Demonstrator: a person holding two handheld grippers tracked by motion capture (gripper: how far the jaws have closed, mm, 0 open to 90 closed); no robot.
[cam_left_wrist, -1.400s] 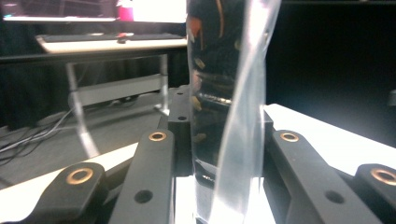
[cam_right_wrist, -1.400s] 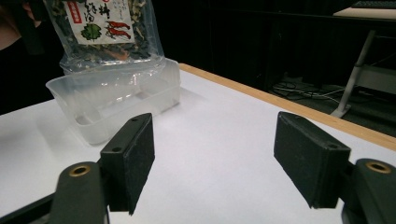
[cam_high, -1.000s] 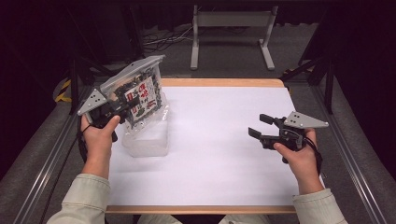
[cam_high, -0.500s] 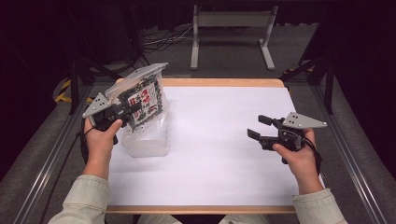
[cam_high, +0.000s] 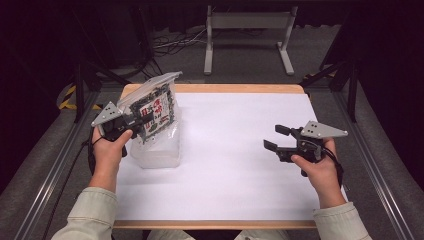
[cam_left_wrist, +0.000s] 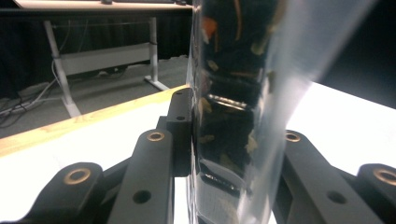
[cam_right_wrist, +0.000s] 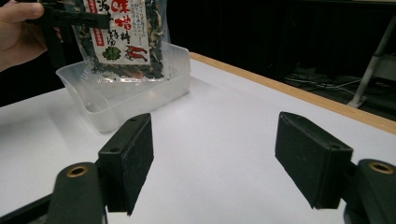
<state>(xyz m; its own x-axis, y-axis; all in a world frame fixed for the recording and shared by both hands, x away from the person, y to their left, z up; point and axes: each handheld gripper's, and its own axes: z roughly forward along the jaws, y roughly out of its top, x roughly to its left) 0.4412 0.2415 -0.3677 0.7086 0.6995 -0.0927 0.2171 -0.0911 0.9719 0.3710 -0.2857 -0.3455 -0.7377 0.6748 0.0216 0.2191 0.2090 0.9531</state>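
Change since the earlier frames: the packet (cam_high: 152, 112) has swung more upright and dropped toward the tub; the right hand has barely shifted.

Item: packet of dried, dark leafy food, clear film with a red-and-white label. Location: left of centre in the high view, upper left of the right gripper view. Long axis near vertical, top tilted toward the far table edge, lower end inside or just at the rim of the tub; contact with the tub floor cannot be told.

Item: clear plastic tub (cam_high: 159, 150), directly below the packet, on the white sheet (cam_high: 235, 165) covering the table.

Item: left gripper (cam_high: 136, 122), clamped on the packet's side; in its own view the film (cam_left_wrist: 233, 116) passes between the two jaws.

Item: right gripper (cam_high: 276, 138), lower right of the high view, jaws spread wide, holding nothing, pointing toward the tub across bare sheet.

Governing relation: the packet sits straight over the tub, so the likely move is downward; the left hand is nearer, the right well apart.
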